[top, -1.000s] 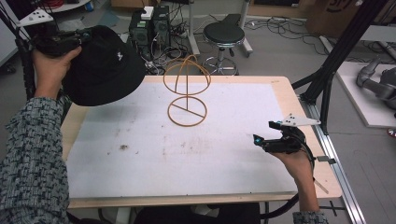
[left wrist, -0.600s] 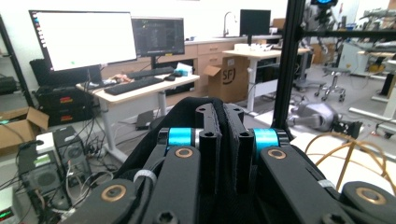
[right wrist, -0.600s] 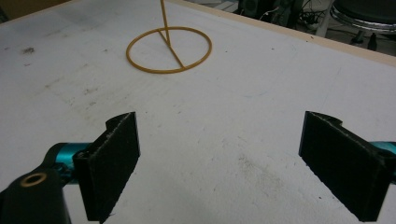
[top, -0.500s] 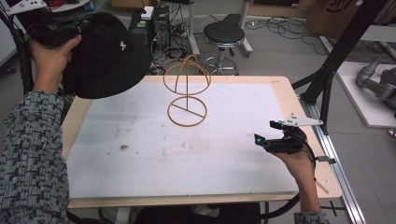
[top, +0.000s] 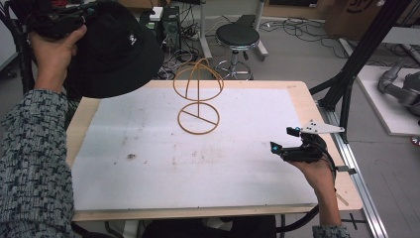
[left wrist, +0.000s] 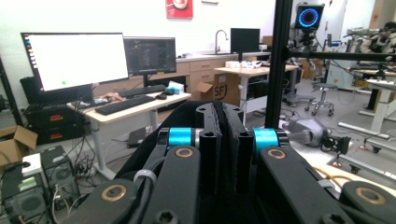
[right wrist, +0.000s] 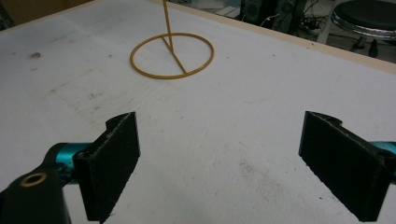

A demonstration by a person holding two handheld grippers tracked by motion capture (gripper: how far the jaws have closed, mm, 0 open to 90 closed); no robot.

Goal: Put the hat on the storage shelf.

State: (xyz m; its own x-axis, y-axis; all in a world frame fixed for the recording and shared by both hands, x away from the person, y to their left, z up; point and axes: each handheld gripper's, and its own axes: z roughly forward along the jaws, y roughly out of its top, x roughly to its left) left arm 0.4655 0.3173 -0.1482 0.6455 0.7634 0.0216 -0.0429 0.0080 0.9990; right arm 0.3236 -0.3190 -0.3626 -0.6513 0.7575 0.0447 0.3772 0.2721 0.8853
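Observation:
A black bucket hat (top: pixel 116 49) hangs in the air past the table's far left corner. My left gripper (top: pixel 81 16) is shut on its brim; in the left gripper view the jaws (left wrist: pixel 226 121) pinch black fabric (left wrist: pixel 184 116) tight between them. A yellow wire hat stand (top: pixel 198 94), with a ring base and a domed top, stands bare at the far middle of the white mat (top: pixel 198 168). My right gripper (top: pixel 283 138) rests low at the right side of the table. Its pads (right wrist: pixel 114 158) stand wide apart over bare mat, facing the stand's ring (right wrist: pixel 163 77).
A black stool (top: pixel 237 37) and computer towers (top: pixel 168 20) stand on the floor beyond the far edge. A black frame post (top: pixel 356 64) rises by the table's right edge, with a grey robot arm (top: pixel 401 89) beyond it.
My left hand has lifted the hat higher and a little farther from the stand. The right gripper has stayed where it was.

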